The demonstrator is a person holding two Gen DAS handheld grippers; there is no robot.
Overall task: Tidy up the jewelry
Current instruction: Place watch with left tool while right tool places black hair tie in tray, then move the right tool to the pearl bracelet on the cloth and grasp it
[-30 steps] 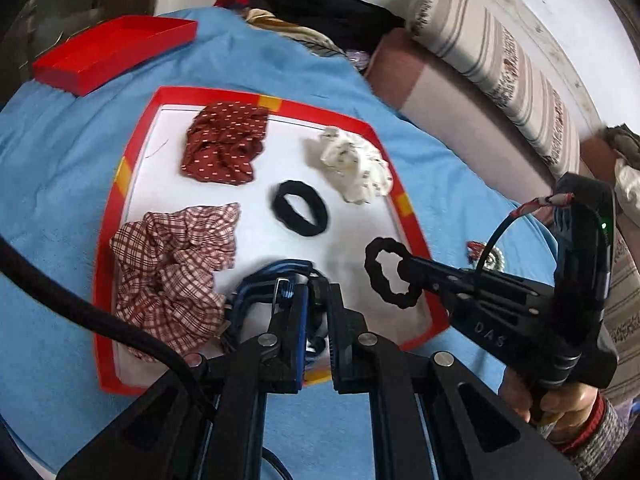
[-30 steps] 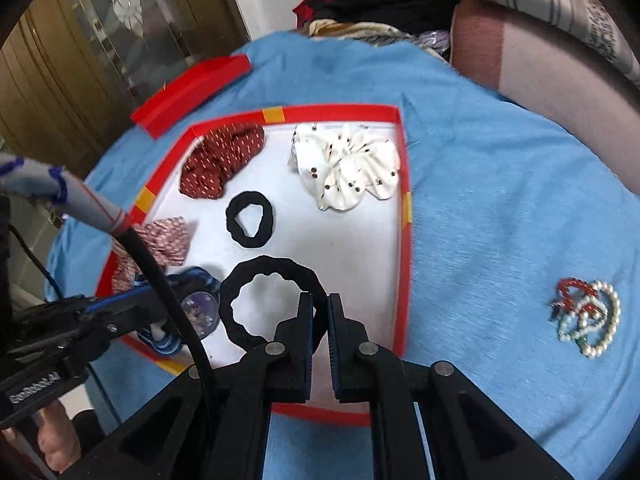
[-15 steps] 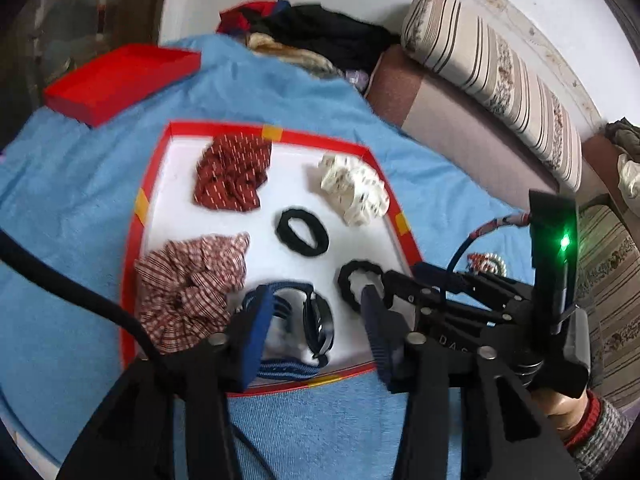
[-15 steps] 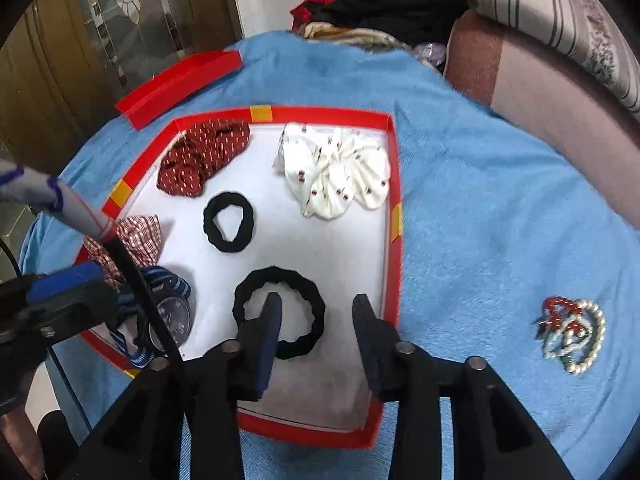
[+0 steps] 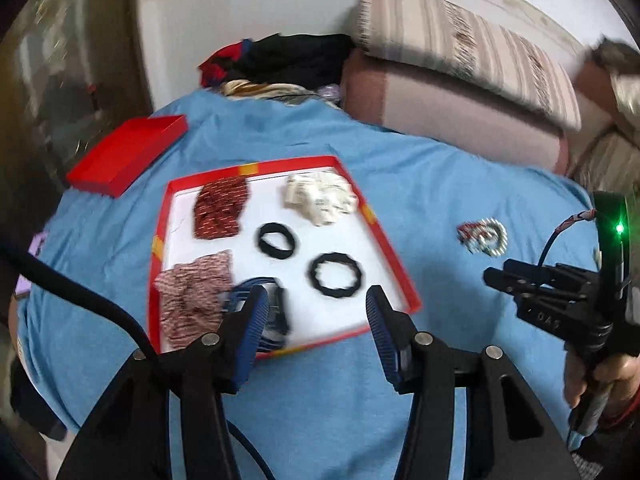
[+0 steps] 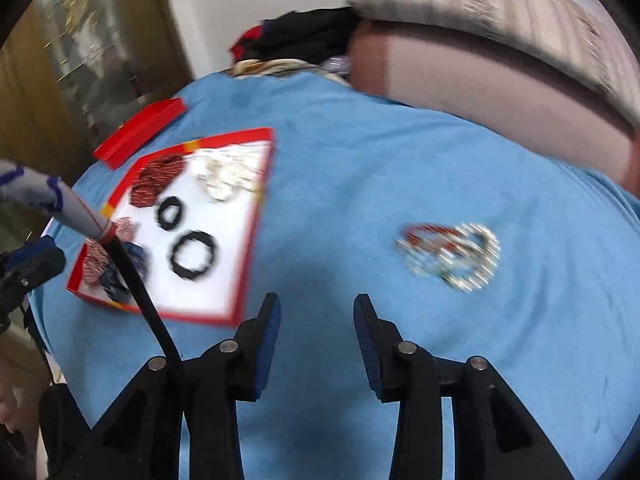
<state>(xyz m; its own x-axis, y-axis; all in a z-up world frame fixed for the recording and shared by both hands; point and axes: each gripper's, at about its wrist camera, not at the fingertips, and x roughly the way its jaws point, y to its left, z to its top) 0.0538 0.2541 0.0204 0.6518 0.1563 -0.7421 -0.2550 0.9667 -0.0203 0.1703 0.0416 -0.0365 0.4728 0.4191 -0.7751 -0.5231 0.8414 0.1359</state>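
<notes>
One tangle of bead jewelry (image 6: 450, 256), white pearl-like strands wound together with red and a few green beads, lies on the blue cloth (image 6: 360, 184) well apart from the red-rimmed tray (image 6: 256, 216), to its right in the right wrist view. It is judged light, limp and prone to slide or unravel; the beads look hard and glossy, so a pinch across the bunched middle, where several strands cross, should hold better than a grab at one loose loop. The right gripper (image 6: 316, 320) hangs over bare cloth between tray and beads, its jaws parted and empty. The left gripper (image 5: 316, 312) hovers at the tray's near edge, its jaws opening with nothing between them. Inside the tray, on its white floor, lie soft gathered-fabric scrunchies: a dark red dotted scrunchie (image 5: 220, 212), a cream scrunchie (image 5: 320, 198) and a checked scrunchie (image 5: 192, 292). Beside them sit a plain black hair tie (image 5: 277, 240), a wavy black hair ring (image 5: 337, 276) and a blue-banded item (image 5: 260, 312), too blurred to name. A shallow red lid (image 5: 124, 152) rests on the cloth beyond the tray.
</notes>
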